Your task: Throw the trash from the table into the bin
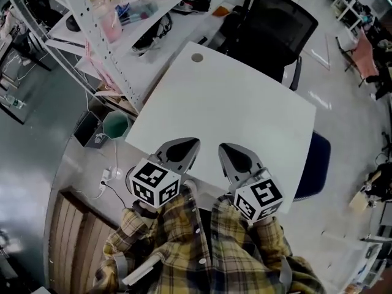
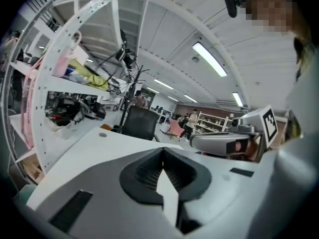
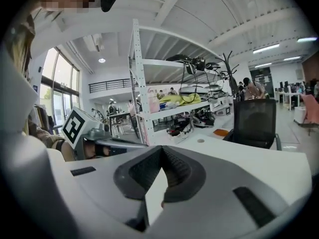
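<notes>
Head view is showing the left claw [image 1: 187,147] and right claw [image 1: 229,153] hanging side by side over the near edge of the table [image 1: 245,103], tips pointing across it.

Table is showing a flat matte white top with rounded corners. A small round grey grommet [image 1: 196,57] is sitting far ahead of the left claw's tips.

Claw bodies are reading as smooth grey plastic shells with dark ribbed pads inset. Each is carrying a white cube [image 1: 153,184] with black square markers behind the jaws. Yellow-grey plaid sleeves [image 1: 177,244] are running back from both.

Left gripper view: left claw [image 2: 163,151] jaws are pressing tip to tip, fully closed, gripping nothing. Right gripper view: right claw [image 3: 162,148] is doing the same, tips meeting with nothing between them.

Bin [image 1: 114,125], green with a hexagonal rim, is standing on the glossy grey floor. It is sitting to the left of the left claw and below it, just beside the table's left edge and well apart from the right claw.

Black mesh-back chair [image 1: 275,26] is standing past the table's far edge, ahead of the right claw. White perforated metal rack [image 1: 101,48] with cluttered shelves is standing ahead-left of the left claw.
</notes>
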Demonstrator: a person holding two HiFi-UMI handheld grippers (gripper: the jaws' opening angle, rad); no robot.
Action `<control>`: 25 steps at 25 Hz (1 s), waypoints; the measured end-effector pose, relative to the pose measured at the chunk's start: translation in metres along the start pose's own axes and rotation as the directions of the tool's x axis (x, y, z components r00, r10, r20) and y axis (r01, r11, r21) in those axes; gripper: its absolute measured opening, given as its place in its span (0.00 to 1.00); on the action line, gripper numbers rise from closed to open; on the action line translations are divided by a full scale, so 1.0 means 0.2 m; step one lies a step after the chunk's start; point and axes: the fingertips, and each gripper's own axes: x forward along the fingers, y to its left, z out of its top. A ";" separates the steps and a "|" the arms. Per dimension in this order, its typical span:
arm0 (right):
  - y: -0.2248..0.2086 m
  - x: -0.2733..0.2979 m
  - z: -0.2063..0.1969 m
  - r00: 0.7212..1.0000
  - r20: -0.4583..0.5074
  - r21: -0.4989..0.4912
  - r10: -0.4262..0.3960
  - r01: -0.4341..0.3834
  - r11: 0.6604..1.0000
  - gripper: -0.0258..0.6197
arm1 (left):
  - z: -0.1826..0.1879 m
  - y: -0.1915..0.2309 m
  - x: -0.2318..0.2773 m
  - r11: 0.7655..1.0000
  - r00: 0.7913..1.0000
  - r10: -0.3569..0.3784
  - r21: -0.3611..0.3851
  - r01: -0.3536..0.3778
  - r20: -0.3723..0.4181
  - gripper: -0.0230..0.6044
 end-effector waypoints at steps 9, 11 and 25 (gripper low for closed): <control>-0.18 -0.25 -0.02 0.984 0.025 0.076 -0.178 0.176 0.981 0.04 | 0.08 -0.33 0.15 0.975 0.977 -0.208 0.066 0.210 -0.041 0.05; -0.19 -0.27 -0.01 0.980 0.026 0.084 -0.197 0.194 0.977 0.04 | 0.08 -0.36 0.17 0.969 0.972 -0.230 0.077 0.234 -0.056 0.05; -0.22 -0.32 -0.05 0.967 0.013 0.098 -0.253 0.251 0.963 0.04 | 0.05 -0.44 0.21 0.947 0.948 -0.302 0.080 0.310 -0.096 0.05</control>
